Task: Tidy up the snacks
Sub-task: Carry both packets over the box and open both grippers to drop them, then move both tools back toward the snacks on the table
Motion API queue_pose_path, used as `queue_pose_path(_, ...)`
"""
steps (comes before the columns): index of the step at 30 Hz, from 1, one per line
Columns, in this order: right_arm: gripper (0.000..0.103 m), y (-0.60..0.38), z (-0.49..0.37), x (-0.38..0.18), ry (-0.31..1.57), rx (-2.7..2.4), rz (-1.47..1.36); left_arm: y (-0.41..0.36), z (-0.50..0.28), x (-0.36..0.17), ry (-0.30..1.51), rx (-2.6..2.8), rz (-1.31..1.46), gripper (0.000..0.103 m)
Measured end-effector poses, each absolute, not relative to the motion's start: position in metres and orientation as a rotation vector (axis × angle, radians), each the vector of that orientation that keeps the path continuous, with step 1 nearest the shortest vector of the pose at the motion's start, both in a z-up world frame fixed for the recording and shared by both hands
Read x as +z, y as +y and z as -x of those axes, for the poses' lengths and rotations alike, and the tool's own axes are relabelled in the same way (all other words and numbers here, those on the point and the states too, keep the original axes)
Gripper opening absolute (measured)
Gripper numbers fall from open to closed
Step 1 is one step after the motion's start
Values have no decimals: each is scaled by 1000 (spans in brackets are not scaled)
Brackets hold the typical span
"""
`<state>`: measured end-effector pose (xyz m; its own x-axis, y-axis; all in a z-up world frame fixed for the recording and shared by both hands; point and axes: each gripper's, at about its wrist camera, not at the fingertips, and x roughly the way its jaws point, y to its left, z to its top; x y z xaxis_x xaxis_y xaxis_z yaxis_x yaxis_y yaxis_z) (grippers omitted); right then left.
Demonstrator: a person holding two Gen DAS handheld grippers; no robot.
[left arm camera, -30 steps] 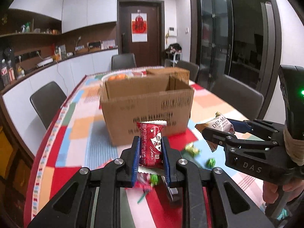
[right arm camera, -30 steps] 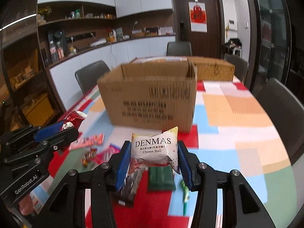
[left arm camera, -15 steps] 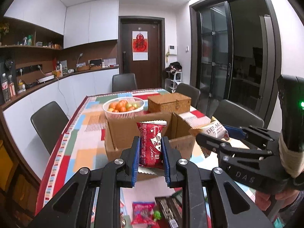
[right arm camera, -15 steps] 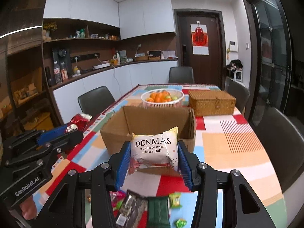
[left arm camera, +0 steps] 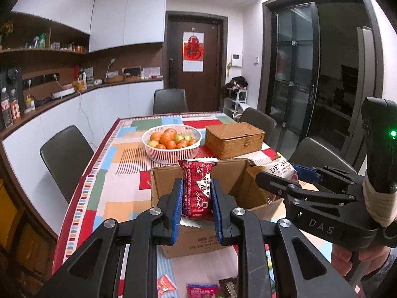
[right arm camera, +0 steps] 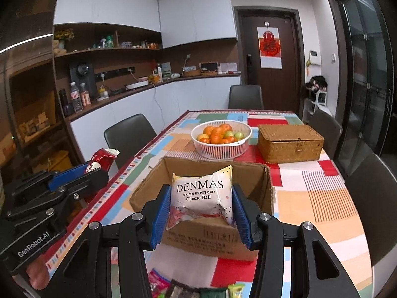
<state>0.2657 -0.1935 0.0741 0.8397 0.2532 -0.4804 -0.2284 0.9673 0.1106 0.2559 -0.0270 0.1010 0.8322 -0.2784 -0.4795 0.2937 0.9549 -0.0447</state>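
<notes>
Nearest me, loose snack packets [right arm camera: 158, 281] lie on the colourful tablecloth [right arm camera: 322, 198]. My left gripper [left arm camera: 196, 198] is clamped narrowly on an upright red wafer packet [left arm camera: 197, 186]. My right gripper [right arm camera: 201, 204] grips a white DENMAS Cheese Ball bag [right arm camera: 202, 193] at a moderate width. Both packets hang over the near edge of an open cardboard box [right arm camera: 206, 238]. Beyond the box sit a white basket of oranges [right arm camera: 220, 136] and, beside it, a closed wicker box [right arm camera: 290, 140].
</notes>
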Motion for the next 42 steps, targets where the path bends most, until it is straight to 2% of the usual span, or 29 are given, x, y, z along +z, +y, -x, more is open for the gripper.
queue_pose_path(15, 49, -191, -338, 47, 687, 221, -89, -36, -323, 78, 661, -280, 12, 24)
queue_pose_path(16, 53, -192, -340, 46, 685, 214, -91, -36, -323, 79, 657, -261, 6, 29)
queue_pose_path(17, 58, -192, -341, 46, 684, 206, -91, -36, -323, 80, 650, -252, 3, 44)
queue_pose_path(18, 62, -195, -342, 46, 685, 193, -97, -35, -319, 82, 633, -241, 1, 51)
queue_pose_path(19, 68, -198, -342, 45, 688, 183, -111, -34, -314, 84, 619, -227, -10, 50)
queue_pose_path(28, 68, -215, -288, 50, 619, 169, -131, -45, -246, 87, 521, -235, -100, 50)
queue_pose_path(42, 68, -223, -208, 43, 571, 196, -113, -50, -183, 75, 519, -302, -76, 50)
